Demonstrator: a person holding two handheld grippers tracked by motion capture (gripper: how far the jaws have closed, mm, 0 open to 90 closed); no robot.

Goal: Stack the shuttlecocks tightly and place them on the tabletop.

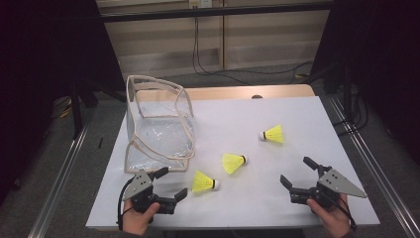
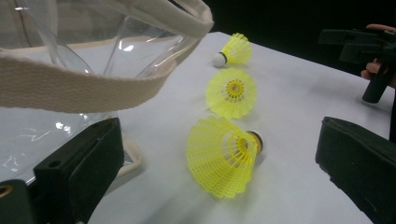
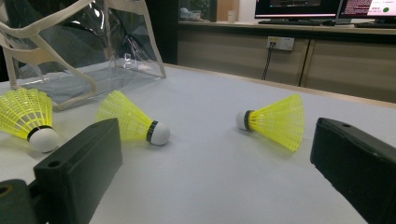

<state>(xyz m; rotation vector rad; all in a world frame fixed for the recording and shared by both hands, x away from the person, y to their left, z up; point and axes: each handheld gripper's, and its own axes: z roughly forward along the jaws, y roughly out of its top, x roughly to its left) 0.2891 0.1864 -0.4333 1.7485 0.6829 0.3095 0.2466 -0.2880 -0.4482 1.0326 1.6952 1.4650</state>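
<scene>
Three yellow shuttlecocks lie on the white table (image 1: pixel 297 114): the near one (image 1: pixel 204 182) (image 2: pixel 224 157) (image 3: pixel 28 119), the middle one (image 1: pixel 233 162) (image 2: pixel 231 92) (image 3: pixel 130 119) and the far one (image 1: pixel 273 134) (image 2: pixel 233 50) (image 3: pixel 275 121). A clear plastic bag with beige trim (image 1: pixel 158 124) (image 2: pixel 84 79) (image 3: pixel 84 51) stands open at the left. My left gripper (image 1: pixel 171 182) (image 2: pixel 219 182) is open at the front left, just left of the near shuttlecock. My right gripper (image 1: pixel 297 171) (image 3: pixel 215 172) is open at the front right, with nothing between its jaws.
Bare wood of the table top (image 1: pixel 247 92) shows beyond the white surface. Cables (image 1: pixel 208 64) run on the floor behind. Metal rails (image 1: pixel 64 168) flank the table. A desk with monitors (image 3: pixel 299 9) stands far off in the right gripper view.
</scene>
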